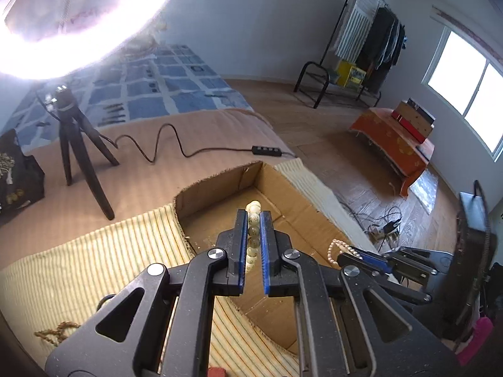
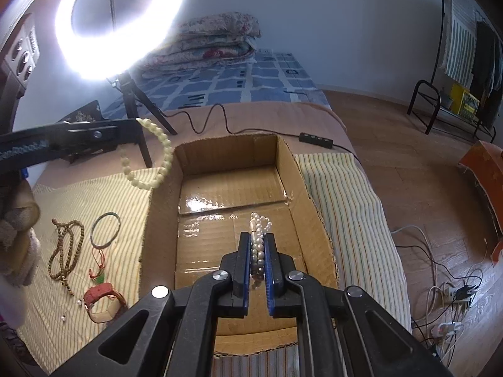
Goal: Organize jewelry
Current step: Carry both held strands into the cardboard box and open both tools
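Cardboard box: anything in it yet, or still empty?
Empty as far as shown: the box floor is bare cardboard and tape. Both bracelets hang above it, still gripped; the near end is hidden.

Both wrist cams fwd, close over shared cardboard box point(image 1: 292, 194) point(image 2: 232, 188)

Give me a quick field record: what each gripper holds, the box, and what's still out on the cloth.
left gripper: shut on cream bead bracelet
right gripper: shut on pearl strand, over the box
cardboard box: open, nothing lying inside
striped cloth: brown bead strand, thin bangle, red-cord pendant, red band
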`<state>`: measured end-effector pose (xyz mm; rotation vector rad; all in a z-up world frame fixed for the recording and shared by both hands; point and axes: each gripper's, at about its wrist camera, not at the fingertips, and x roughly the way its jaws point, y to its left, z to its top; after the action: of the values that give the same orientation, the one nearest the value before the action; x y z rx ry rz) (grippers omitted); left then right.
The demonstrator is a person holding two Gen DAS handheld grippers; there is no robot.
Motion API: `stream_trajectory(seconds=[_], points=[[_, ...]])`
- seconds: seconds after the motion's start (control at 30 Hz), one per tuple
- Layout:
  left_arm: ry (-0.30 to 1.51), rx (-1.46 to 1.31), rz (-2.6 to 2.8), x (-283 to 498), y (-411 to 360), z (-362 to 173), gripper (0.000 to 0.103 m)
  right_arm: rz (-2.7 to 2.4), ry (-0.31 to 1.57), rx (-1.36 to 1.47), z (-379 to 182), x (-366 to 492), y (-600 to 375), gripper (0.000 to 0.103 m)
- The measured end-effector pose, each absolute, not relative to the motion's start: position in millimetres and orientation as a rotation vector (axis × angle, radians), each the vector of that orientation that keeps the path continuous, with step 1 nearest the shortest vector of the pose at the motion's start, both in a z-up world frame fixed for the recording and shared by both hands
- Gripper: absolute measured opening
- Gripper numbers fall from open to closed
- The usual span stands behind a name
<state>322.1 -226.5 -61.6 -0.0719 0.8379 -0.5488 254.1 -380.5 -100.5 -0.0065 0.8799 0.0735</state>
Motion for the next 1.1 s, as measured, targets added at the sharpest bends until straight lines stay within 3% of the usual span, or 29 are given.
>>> stream_trajectory(seconds=[0.33,0.4,0.5,0.53,0.6,0.63,0.73,0.8,1.03,1.1], points=[[0.941,-0.041,-0.503,332,-239,-99,0.005,0.049,0.925,0.031,-116,257,-392,0.006],[0.947,-0.037,-0.503,331,-239,-99,0.005,0.044,0.922,0.032,-116,256,-393,0.020],[0.943,-0.020,-0.495,329,-238,-96,0.006,0.043,0.916,0.036,-114,256,-393,0.030],[0.940,-0.017,-0.495,329,-238,-95,0.010,0.043,0.917,0.037,-114,256,-392,0.032],[0.935,-0.015,-0.492,327,-236,-92,0.029,0.031,0.914,0.027,-113,255,-390,0.054],[0.927,-0.017,-0.492,326,-234,-90,0.034,0.028,0.910,0.022,-112,254,-389,0.059],[0.913,-0.012,-0.483,321,-228,-83,0.034,0.020,0.892,0.008,-107,252,-386,0.066],[0.908,-0.014,-0.475,320,-224,-79,0.034,0.009,0.888,0.005,-104,250,-385,0.078],[0.876,0.021,-0.446,308,-204,-62,0.034,-0.015,0.861,-0.022,-91,241,-376,0.091],[0.871,0.030,-0.426,304,-196,-57,0.046,-0.019,0.856,-0.030,-88,239,-372,0.093]])
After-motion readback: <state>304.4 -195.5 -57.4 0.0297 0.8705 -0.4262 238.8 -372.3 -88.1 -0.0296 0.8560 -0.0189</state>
